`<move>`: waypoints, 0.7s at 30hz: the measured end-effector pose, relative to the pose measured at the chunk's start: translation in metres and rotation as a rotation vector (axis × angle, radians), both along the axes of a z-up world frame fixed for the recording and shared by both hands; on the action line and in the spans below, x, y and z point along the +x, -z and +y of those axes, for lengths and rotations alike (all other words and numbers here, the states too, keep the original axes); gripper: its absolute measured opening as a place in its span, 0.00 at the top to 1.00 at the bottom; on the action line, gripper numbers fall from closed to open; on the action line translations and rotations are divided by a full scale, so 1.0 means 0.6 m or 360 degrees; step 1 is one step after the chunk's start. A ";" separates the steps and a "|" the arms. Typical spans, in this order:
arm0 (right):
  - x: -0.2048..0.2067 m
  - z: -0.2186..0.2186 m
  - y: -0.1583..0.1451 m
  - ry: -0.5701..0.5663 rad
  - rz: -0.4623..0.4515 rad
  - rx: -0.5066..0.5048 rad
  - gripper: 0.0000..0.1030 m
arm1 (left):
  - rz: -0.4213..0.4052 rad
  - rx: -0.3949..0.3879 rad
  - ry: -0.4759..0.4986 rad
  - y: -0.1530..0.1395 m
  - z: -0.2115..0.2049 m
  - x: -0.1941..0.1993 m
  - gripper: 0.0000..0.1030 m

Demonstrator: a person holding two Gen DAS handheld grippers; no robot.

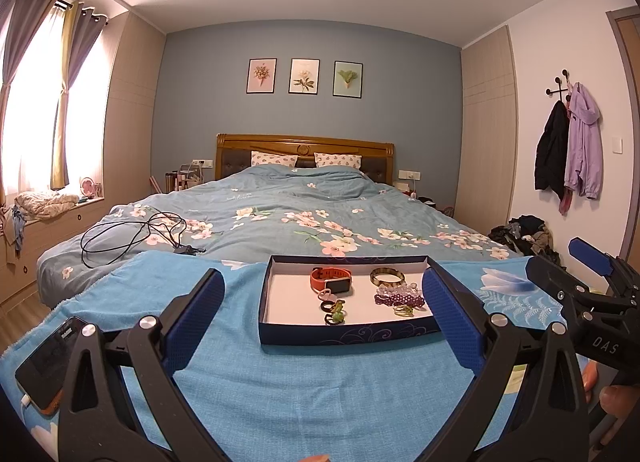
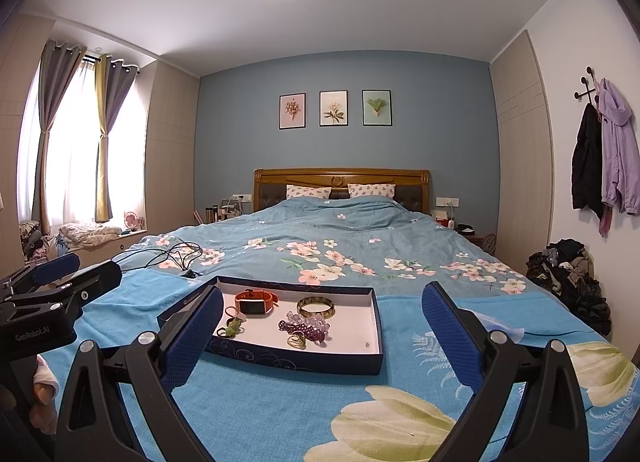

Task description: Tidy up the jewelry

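Jewelry sits in a shallow navy tray (image 1: 344, 332) with a white floor, on a bright blue flower-print cloth (image 1: 280, 382) spread over the foot of the bed (image 1: 280, 213).

Left to right in the room: curtained window (image 1: 36, 109) with a bundle of laundry (image 1: 44, 201) on the sill, phone (image 1: 48, 370) lying on the cloth's left edge with a white cable plugged in, black cord (image 1: 132, 238) looped on the floral duvet, wooden headboard (image 1: 304, 143) with two patterned pillows, three framed flower prints (image 1: 305, 76) on the blue wall, coats (image 1: 568, 149) on wall hooks, clothes pile (image 1: 524, 234) on the floor.

Tray contents, left to right: small green-and-black rings (image 1: 334, 310), orange smartwatch (image 1: 331, 280), purple bead piece (image 1: 398, 298), brown bangle (image 1: 387, 276) behind it, thin gold ring (image 1: 403, 310) in front. Nothing is gripped.

Left gripper (image 1: 324, 326): fingers spread wide, blue pads either side of the tray, empty. Right gripper (image 2: 322, 336): same, spread wide, empty, tray between the pads and off to the left pad. Both sit low over the cloth, short of the tray. Fingertips of the holding hands show at the frame edges.

Writing: "DAS" on the right gripper body as seen from the left camera; "GenRobot.AI" on the left gripper body as seen from the right camera. Phone screen text is too small to read.
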State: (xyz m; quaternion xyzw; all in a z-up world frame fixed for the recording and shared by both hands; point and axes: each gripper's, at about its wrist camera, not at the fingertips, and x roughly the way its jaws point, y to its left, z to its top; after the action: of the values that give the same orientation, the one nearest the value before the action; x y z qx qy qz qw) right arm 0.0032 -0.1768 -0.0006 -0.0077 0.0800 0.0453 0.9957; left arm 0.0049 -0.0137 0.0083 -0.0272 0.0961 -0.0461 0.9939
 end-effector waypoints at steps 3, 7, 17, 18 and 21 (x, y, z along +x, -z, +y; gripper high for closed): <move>-0.001 -0.002 0.000 0.0002 -0.0003 -0.0002 0.07 | -0.0002 -0.0001 0.0000 0.000 0.000 -0.001 0.06; -0.002 -0.001 -0.001 0.0009 -0.0002 -0.0003 0.07 | -0.0001 0.0000 0.0002 0.000 0.001 -0.001 0.06; -0.006 0.000 -0.003 0.0015 -0.0004 -0.0003 0.07 | 0.0001 0.0001 0.0009 0.002 -0.002 -0.003 0.06; -0.005 0.000 -0.003 0.0015 -0.0004 -0.0004 0.07 | 0.0002 0.0001 0.0008 0.002 -0.003 -0.002 0.06; -0.006 0.000 -0.003 0.0015 -0.0005 -0.0004 0.07 | 0.0000 -0.0003 0.0009 0.002 -0.002 -0.003 0.06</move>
State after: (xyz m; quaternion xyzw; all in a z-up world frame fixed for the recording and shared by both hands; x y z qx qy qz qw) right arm -0.0002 -0.1767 0.0011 -0.0086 0.0786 0.0405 0.9960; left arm 0.0033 -0.0151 0.0071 -0.0278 0.0961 -0.0490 0.9938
